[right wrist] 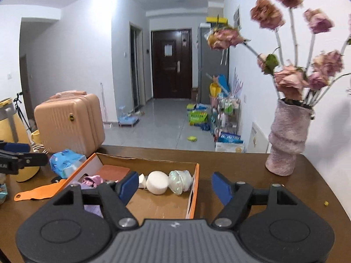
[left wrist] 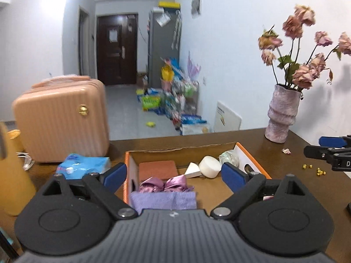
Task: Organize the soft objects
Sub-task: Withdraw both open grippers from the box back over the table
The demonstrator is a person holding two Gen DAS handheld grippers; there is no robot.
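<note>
An orange-edged cardboard box (left wrist: 252, 155) sits on the brown table; it also shows in the right wrist view (right wrist: 194, 188). Inside lie a folded purple cloth (left wrist: 163, 199), a shiny purple bow (left wrist: 165, 185), a brown pad (left wrist: 158, 168), a white wedge sponge (left wrist: 192, 169), a white round sponge (left wrist: 210, 166) and an iridescent puff (left wrist: 229, 156). The round sponge (right wrist: 157, 183) and puff (right wrist: 180, 180) show from the right too. My left gripper (left wrist: 174, 175) is open and empty, above the box's near end. My right gripper (right wrist: 174, 187) is open and empty, above the box's right wall.
A blue tissue pack (left wrist: 84, 165) lies left of the box, behind it a pink suitcase (left wrist: 61, 118). A vase of dried roses (left wrist: 283, 114) stands at the far right. A yellow container (left wrist: 13, 175) stands at the left. An orange lid flap (right wrist: 37, 194) lies beside the box.
</note>
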